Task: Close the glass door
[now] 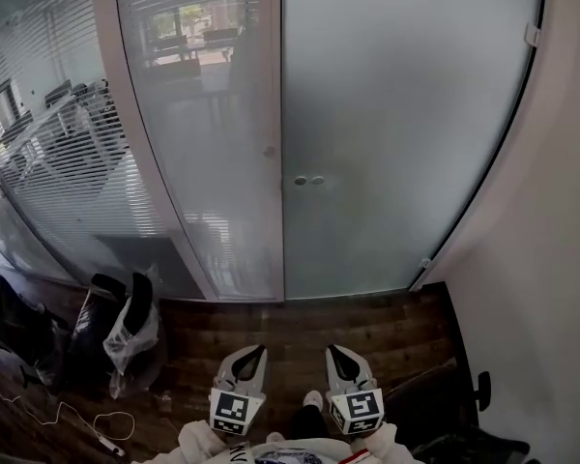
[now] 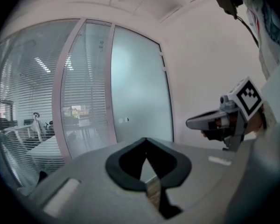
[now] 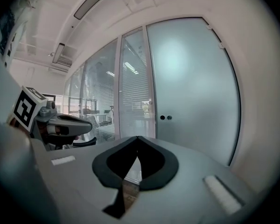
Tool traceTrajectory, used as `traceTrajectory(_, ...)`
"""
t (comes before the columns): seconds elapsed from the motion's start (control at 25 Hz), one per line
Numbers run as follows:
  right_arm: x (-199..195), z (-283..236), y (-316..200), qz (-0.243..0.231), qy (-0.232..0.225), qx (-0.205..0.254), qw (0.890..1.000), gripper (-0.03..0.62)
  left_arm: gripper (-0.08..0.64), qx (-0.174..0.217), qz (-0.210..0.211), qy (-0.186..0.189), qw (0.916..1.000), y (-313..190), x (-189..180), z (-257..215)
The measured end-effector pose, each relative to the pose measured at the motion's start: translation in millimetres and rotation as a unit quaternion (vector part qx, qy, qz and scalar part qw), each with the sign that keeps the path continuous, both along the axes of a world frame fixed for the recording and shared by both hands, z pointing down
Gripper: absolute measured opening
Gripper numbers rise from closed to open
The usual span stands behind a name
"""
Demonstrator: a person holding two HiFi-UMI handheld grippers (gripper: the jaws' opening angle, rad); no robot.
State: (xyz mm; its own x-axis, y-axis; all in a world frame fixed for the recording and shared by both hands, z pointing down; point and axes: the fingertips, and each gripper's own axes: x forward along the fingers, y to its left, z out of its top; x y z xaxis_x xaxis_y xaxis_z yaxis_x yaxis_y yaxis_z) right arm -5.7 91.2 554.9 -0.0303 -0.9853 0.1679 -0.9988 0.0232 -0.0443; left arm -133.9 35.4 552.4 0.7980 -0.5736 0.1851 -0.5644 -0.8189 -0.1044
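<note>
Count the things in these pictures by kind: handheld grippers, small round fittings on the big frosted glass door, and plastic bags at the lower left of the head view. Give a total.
Grey handheld two-jaw grippers: 2 (left gripper, right gripper)
Small dark round fittings on the frosted glass door: 2
Crumpled translucent plastic bag: 1
Total: 5

My left gripper (image 1: 254,356) and right gripper (image 1: 339,356) are pale grey with black jaws, each marked with black-and-white squares. The glass door (image 1: 396,133) is frosted pale grey-blue, the blinds (image 1: 68,162) are white-striped, and the floor (image 1: 300,329) is dark brown planks.
</note>
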Motion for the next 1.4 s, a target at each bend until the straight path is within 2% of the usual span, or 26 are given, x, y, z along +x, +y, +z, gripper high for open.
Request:
traceTrajectory(0.2, -31, 4, 35, 0.005, 0.01, -0.012, 1.0, 0.006, 0.003, -0.015, 0.004, 0.002, 0.9999, 33, -31, 10)
traceTrajectory(0.48, -51, 8, 52, -0.006, 0.009, -0.024, 1.0, 0.006, 0.003, -0.022, 0.007, 0.006, 0.9997, 53, -43, 10)
traceTrajectory(0.8, -41, 2, 50, -0.004, 0.006, -0.025, 1.0, 0.006, 0.003, -0.019, 0.008, 0.002, 0.9998, 53, -36, 0)
traceTrajectory(1.16, -15, -17, 43, -0.001, 0.009, 0.012, 1.0, 0.006, 0.003, -0.006, -0.004, 0.006, 1.0, 47, -15, -9)
traceTrajectory(1.4, -11, -18, 38, -0.019, 0.028, 0.011, 0.999, 0.006, 0.003, 0.0, -0.005, 0.006, 1.0, 41, -5, -13)
